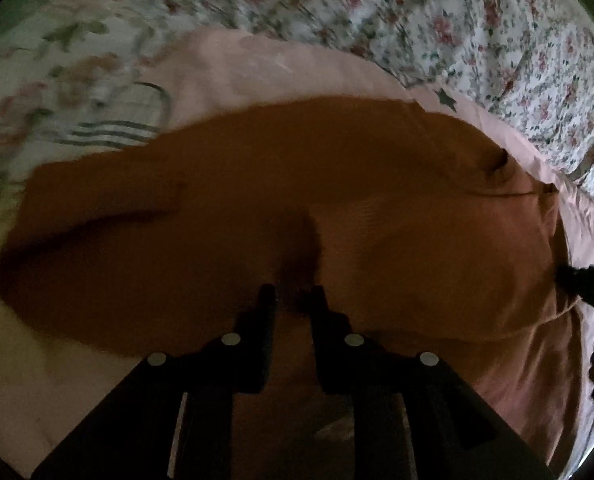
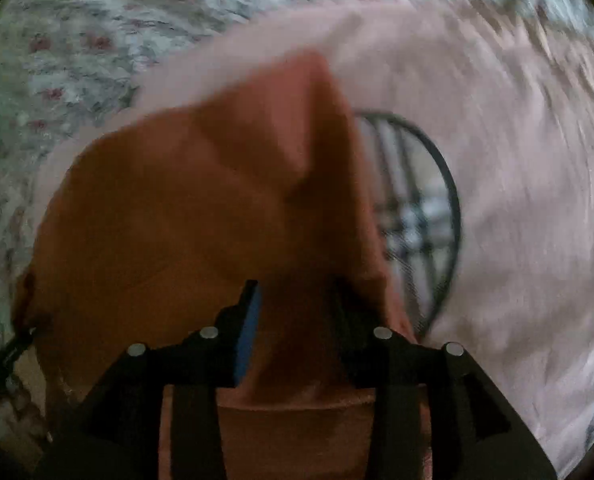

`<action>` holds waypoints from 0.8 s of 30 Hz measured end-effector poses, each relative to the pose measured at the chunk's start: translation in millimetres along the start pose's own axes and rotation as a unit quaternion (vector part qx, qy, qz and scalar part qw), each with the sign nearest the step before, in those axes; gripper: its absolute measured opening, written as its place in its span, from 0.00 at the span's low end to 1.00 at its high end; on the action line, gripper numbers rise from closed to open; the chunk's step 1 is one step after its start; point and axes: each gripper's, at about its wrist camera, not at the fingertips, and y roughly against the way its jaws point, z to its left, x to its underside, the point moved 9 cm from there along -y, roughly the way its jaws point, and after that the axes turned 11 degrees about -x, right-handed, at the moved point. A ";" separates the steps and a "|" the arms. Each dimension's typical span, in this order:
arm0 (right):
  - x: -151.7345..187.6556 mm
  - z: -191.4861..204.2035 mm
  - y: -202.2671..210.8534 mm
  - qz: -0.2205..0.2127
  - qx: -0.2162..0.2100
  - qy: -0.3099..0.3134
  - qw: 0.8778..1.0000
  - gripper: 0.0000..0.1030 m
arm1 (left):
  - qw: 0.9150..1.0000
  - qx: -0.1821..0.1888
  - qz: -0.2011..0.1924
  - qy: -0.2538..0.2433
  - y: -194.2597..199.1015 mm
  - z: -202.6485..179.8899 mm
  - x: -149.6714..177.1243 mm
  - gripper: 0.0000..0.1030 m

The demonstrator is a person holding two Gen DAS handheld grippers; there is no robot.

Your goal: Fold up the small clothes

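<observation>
A rust-orange small garment [image 1: 281, 200] lies spread across a pink sheet [image 1: 257, 64] in the left wrist view. My left gripper [image 1: 291, 294] is at its near edge, jaws close together with orange cloth bunched between them. My right gripper's tip [image 1: 577, 280] shows at the garment's right edge. In the right wrist view the garment [image 2: 185, 216] is lifted into a peak, and my right gripper [image 2: 297, 300] holds a fold of it between its jaws. Both views are blurred.
A floral bedspread [image 1: 477, 28] lies beyond the pink sheet [image 2: 517, 160]. A white garment with dark stripes [image 1: 117, 128] lies at the left, seen also beside the orange cloth in the right wrist view [image 2: 421, 216].
</observation>
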 end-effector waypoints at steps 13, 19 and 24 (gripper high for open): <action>51.7 111.9 4.9 0.052 -0.100 0.033 0.993 0.47 | 0.988 -0.146 -0.017 -0.047 -25.4 88.4 -39.0 0.83; 69.2 137.4 6.6 0.068 -0.115 0.054 0.990 0.47 | 0.988 -0.147 0.013 -0.040 -65.5 113.2 -50.1 0.14; 67.4 134.5 17.2 0.059 -0.116 0.054 0.990 0.47 | 0.998 -0.054 -0.015 0.028 -25.4 111.9 -63.4 0.06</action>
